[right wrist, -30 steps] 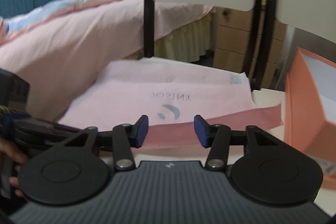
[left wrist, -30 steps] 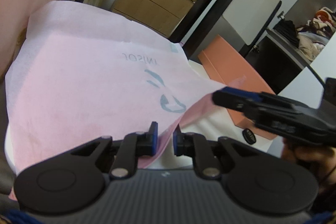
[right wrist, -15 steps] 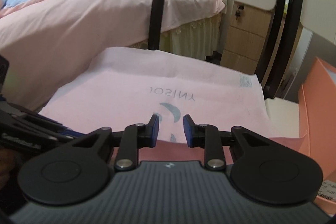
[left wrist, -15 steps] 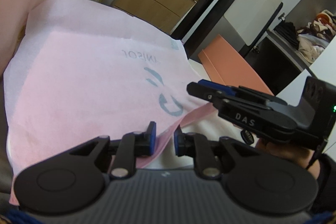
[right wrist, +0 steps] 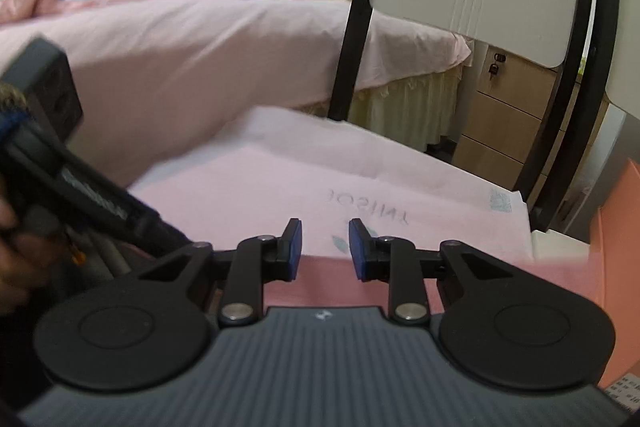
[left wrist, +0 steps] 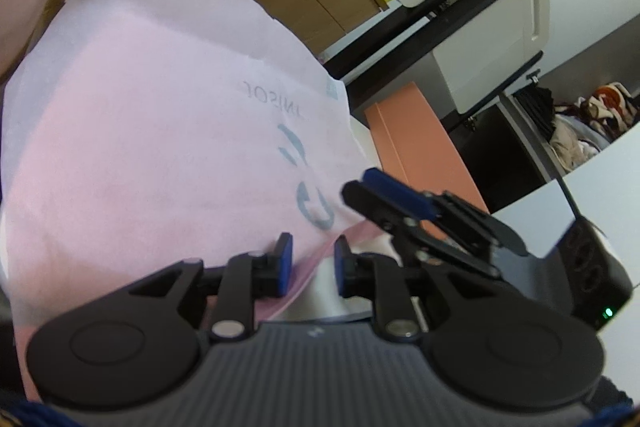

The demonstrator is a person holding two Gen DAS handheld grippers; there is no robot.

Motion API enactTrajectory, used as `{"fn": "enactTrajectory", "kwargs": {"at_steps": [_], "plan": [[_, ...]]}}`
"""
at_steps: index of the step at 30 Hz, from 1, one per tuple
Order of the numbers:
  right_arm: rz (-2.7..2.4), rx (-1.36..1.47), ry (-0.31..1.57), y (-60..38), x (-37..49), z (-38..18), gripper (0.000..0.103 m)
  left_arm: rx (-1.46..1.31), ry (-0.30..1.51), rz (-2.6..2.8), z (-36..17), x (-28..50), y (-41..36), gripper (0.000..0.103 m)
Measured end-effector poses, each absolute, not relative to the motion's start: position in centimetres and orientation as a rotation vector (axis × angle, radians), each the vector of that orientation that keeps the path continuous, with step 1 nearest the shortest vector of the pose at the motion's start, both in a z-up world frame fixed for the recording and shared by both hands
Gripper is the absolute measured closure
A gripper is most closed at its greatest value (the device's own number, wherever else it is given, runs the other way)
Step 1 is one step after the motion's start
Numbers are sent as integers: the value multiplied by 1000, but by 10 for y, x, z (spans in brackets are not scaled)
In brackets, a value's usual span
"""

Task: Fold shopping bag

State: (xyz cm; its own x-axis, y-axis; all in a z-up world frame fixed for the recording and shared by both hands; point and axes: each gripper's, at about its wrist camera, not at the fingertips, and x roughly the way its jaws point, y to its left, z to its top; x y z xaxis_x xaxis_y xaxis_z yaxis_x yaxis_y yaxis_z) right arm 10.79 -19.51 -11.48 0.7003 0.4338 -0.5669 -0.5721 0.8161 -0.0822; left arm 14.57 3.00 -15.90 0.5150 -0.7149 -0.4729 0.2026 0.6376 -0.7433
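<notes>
A pale pink shopping bag [left wrist: 160,147] with a blue-grey logo lies flat, spread away from me. Its darker pink handle strip [left wrist: 310,271] runs through the gap of my left gripper [left wrist: 313,263], whose jaws are opening; the blue pads stand clear of the strip. My right gripper [right wrist: 325,251] hovers at the bag's [right wrist: 360,179] near edge with a narrow gap and flat fabric showing between its pads. Seen from the left wrist, the right gripper [left wrist: 356,187] points at the logo from the right, tips just above the fabric. A hand holds the left gripper's black body [right wrist: 92,203].
An orange box [left wrist: 416,147] stands right of the bag, close to the right gripper [right wrist: 616,267]. Behind the bag are a black chair frame [right wrist: 352,27], a pink bed [right wrist: 200,47] and wooden drawers [right wrist: 500,115]. White tabletop [left wrist: 600,195] shows at the right.
The right gripper has come in from the right over the bag's near edge and narrowed its jaws. The left jaws have widened around the handle strip. Both views have rolled slightly.
</notes>
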Motion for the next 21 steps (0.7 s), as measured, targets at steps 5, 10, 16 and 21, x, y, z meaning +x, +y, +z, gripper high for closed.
{"fn": "enactTrajectory", "kwargs": {"at_steps": [5,10,16,21], "plan": [[525,-230,613,-202,118,-123,75,-627,838,-599,-156,144,27,66],[492,-202,651,-208,126,-131,75,-471,776,-584,-145,133,16,64],[477,-178,635,-210,128,-130,74,-308,706,-555,-135,119,4,82],[486,-137,572,-216,120,-113,74,-405,742,-579,-139,123,17,87]]}}
